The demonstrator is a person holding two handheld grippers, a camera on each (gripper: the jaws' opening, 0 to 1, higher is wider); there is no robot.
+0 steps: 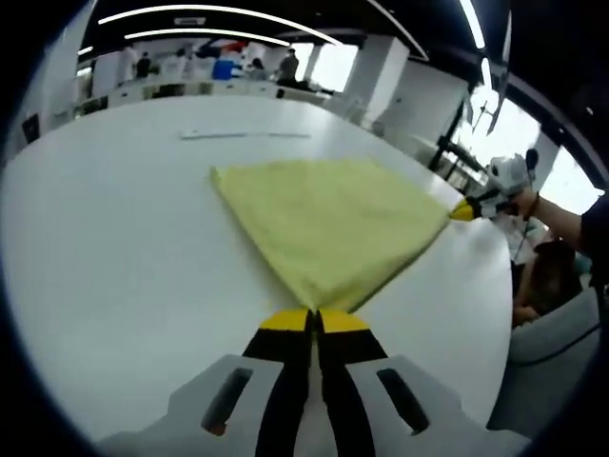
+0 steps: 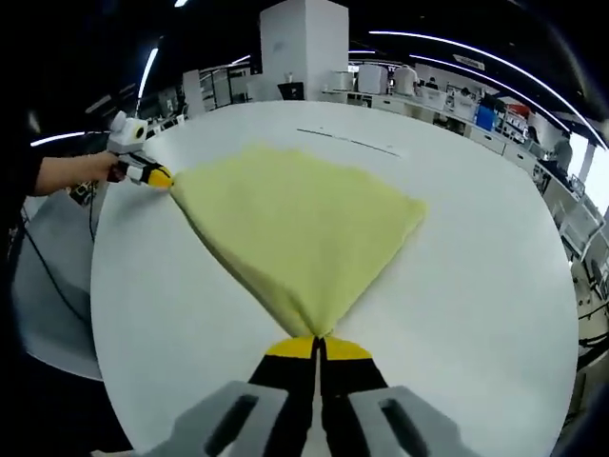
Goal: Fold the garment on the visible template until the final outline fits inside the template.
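A yellow garment (image 1: pixel 328 224) lies folded into a flat, roughly four-cornered shape on the white table (image 1: pixel 114 248). In the left gripper view, my left gripper (image 1: pixel 314 312) is shut on the garment's near corner. My right gripper (image 1: pixel 464 210) pinches the far right corner, held by a person's hand. In the right gripper view, the garment (image 2: pixel 300 228) fans out from my right gripper (image 2: pixel 318 340), which is shut on its corner. My left gripper (image 2: pixel 157 176) grips the corner at the left. A thin marked line (image 1: pixel 243 135) runs across the table beyond the garment.
The round white table (image 2: pixel 476 286) has bare surface all around the cloth. Its edge drops off close behind both grippers. Desks, pillars and people stand far off in the room (image 1: pixel 219 67). A person's arm (image 2: pixel 67 171) reaches in from the left.
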